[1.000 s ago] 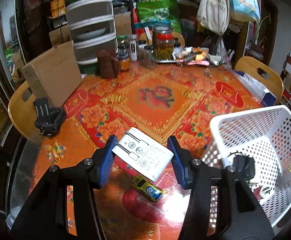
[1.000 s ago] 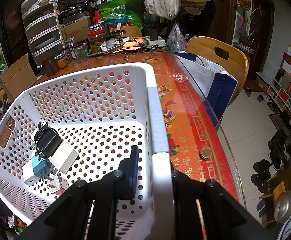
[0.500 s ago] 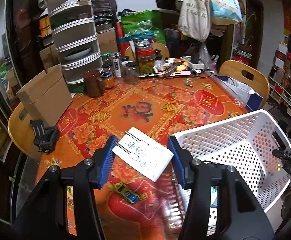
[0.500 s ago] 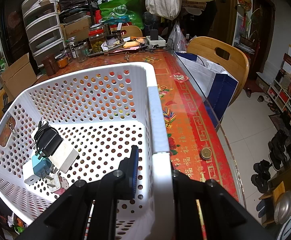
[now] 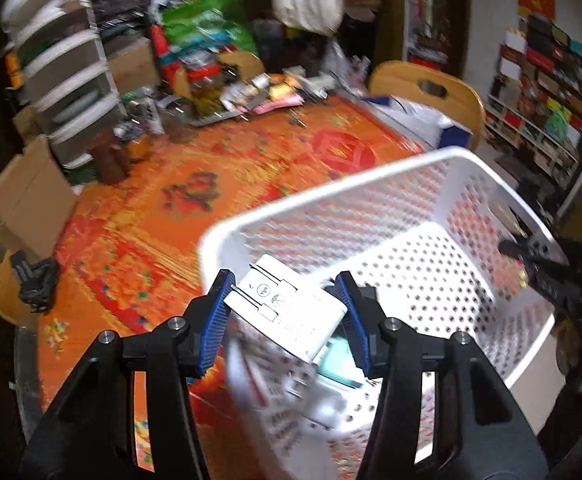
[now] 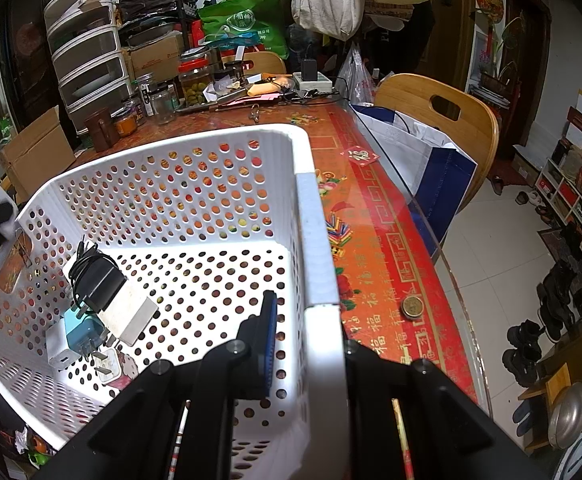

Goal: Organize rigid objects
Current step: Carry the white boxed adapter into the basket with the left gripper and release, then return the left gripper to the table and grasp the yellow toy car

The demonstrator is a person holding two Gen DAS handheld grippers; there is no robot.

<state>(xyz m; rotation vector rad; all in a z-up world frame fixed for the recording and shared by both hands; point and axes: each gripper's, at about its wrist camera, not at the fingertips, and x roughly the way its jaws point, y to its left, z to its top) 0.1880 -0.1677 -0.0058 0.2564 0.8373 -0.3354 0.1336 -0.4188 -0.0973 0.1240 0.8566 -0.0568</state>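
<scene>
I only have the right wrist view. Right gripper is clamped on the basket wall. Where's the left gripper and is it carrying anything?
Observer: The left gripper is over the near corner of the white basket, shut on a white charger.
Operator: Which way is the charger turned?
Observer: Its folded prongs and printed face point up at the camera, and it sits tilted between the blue pads.
Operator: Anything directly under it?
Observer: Yes, the chargers already in the basket, including a teal one, though that part is blurred.
Operator: Anything left on the table on that side?
Observer: A black clip-like thing near the left edge; I cannot identify it.
</scene>
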